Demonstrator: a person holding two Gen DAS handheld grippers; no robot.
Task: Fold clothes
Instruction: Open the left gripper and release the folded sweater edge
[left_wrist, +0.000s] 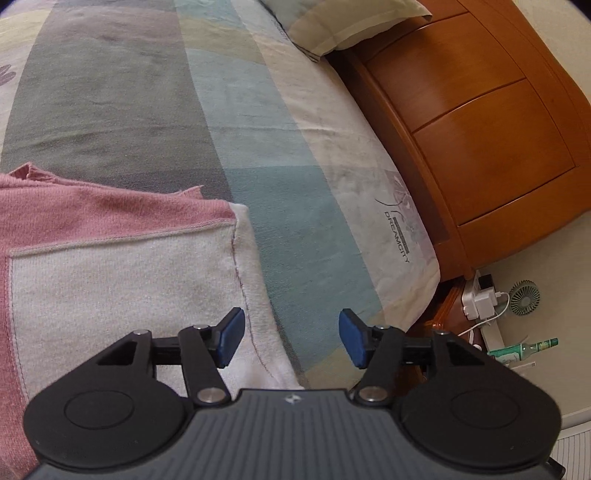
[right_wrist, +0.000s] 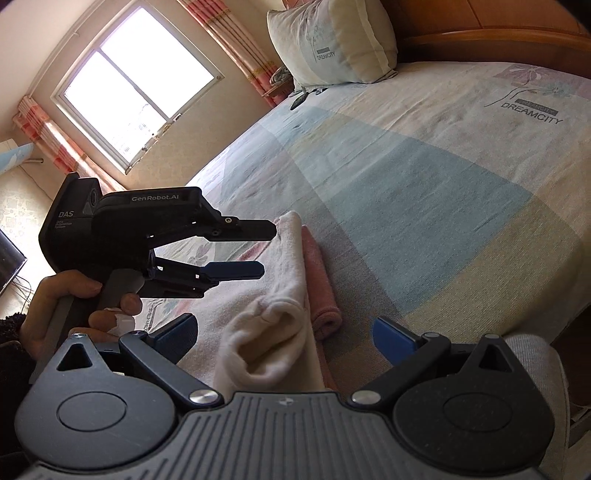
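A pink and white knit garment (left_wrist: 110, 266) lies folded on the bed, its white panel on top and a pink layer showing beyond it. My left gripper (left_wrist: 291, 338) hovers over the garment's right edge, open, nothing between its blue pads. In the right wrist view the same garment (right_wrist: 280, 295) appears as a white folded bundle with a pink roll beside it. The left gripper (right_wrist: 264, 251), held by a hand (right_wrist: 66, 306), hangs just above the bundle's left side with its jaws apart. My right gripper (right_wrist: 284, 332) is open, the white cuff lying between its fingers without being pressed.
The patchwork bedspread (left_wrist: 258, 129) stretches away beyond the garment. A pillow (right_wrist: 332, 40) leans on the wooden headboard (left_wrist: 480, 110). Beside the bed are a power strip (left_wrist: 480, 299), a small fan (left_wrist: 524, 295) and a bottle (left_wrist: 532, 347). A window (right_wrist: 136, 96) lies to the left.
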